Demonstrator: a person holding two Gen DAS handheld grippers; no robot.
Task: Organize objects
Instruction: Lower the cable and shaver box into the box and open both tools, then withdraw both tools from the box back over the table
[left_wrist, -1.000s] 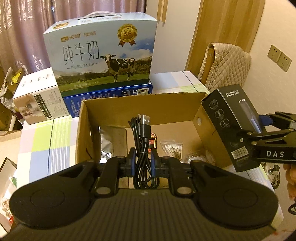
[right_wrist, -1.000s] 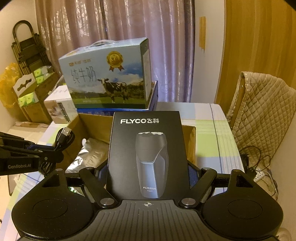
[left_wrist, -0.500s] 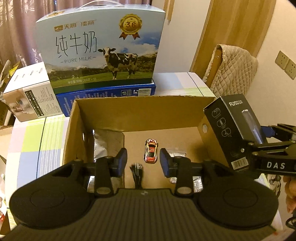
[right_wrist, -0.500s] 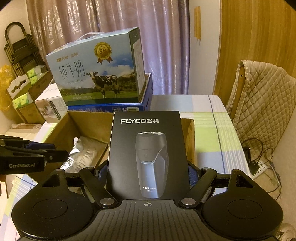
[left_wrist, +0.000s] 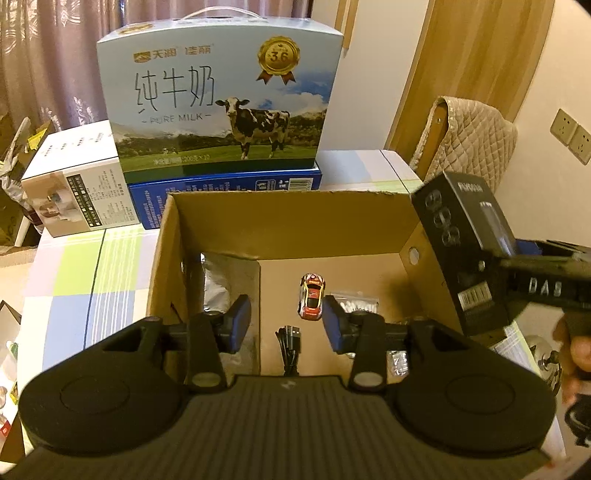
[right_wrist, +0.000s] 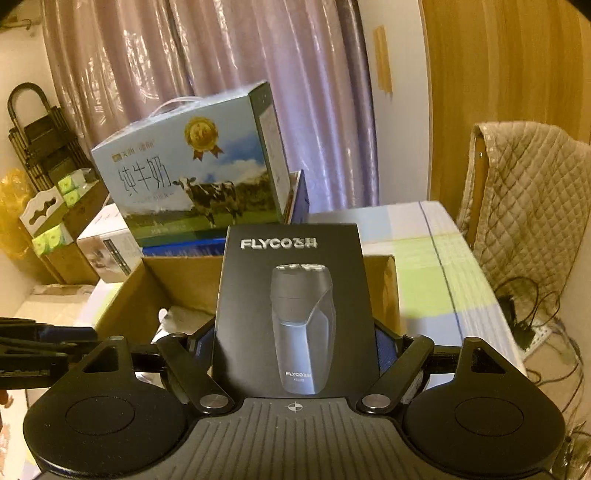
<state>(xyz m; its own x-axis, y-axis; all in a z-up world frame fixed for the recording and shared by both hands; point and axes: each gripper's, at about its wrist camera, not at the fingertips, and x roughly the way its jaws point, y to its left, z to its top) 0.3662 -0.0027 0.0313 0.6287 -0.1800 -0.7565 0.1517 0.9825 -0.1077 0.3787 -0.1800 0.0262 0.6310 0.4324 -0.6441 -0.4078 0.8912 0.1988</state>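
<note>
Left wrist view: the left gripper hangs over an open corrugated cardboard box with raw, slightly ragged top edges and a round hole punched in its right wall. Its jaws are opening, and nothing sits between the blue rubbery pads. A coiled black USB cable lies free on the flat box floor directly beneath the gap. Just beyond it rests a small glossy toy car, red, white and yellow. Beside the car lies a clear plastic packet of white contents. A crinkled silver foil pouch leans in the left compartment, behind a cardboard divider.

The right gripper, matte black with pale lettering, enters from the right, gripping a rigid black rectangular shaver box over the right wall of the carton.

Right wrist view: the right gripper is clamped on the shaver box, pads pressed against both long sides. The box stands upright, smooth-faced, printed with a grey shaver and silver lettering.

Behind the carton a glossy milk carton with a plastic handle sits on a flat blue box. All rest on a table under a checked pastel cloth. A quilted beige cover drapes a chair.
</note>
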